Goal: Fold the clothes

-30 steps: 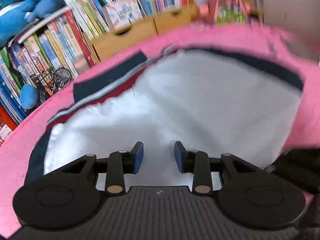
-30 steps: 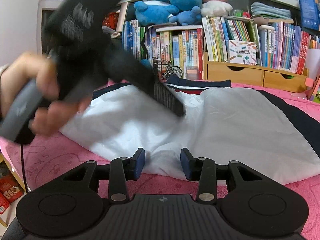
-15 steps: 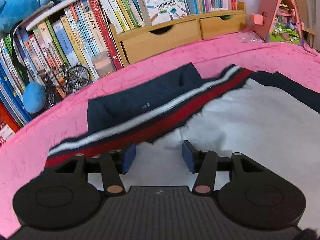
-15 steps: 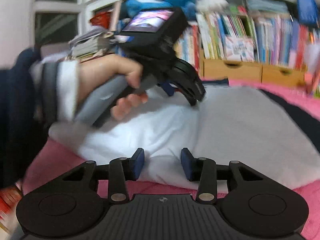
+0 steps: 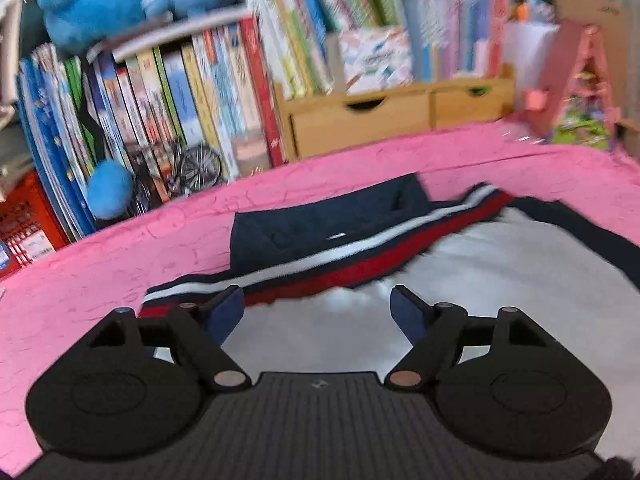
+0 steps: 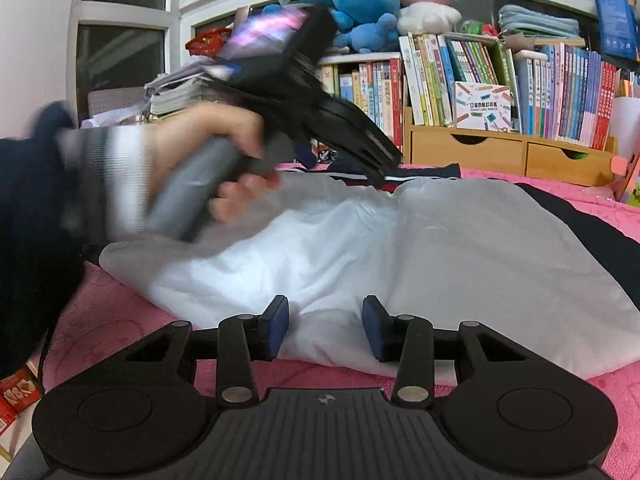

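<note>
A jacket lies spread on the pink blanket (image 5: 100,264), white lining (image 5: 500,280) up, with a navy collar (image 5: 320,228) and a white and red striped band (image 5: 360,264) at the far edge. My left gripper (image 5: 316,312) is open wide and empty, above the lining just short of the striped band. In the right wrist view the lining (image 6: 440,248) fills the middle. My right gripper (image 6: 325,330) is open and empty at the lining's near edge. The left gripper's body (image 6: 352,136) shows there, held in a hand over the jacket's far left.
A bookshelf (image 6: 520,92) with wooden drawers (image 5: 360,120) stands right behind the blanket. Plush toys (image 6: 360,4) sit on top. A small bicycle model (image 5: 196,164) and a pink toy house (image 5: 576,92) stand at the blanket's far edge.
My left gripper swung from over the lining's middle to the collar edge and opened much wider. My right gripper stayed at the lining's near edge.
</note>
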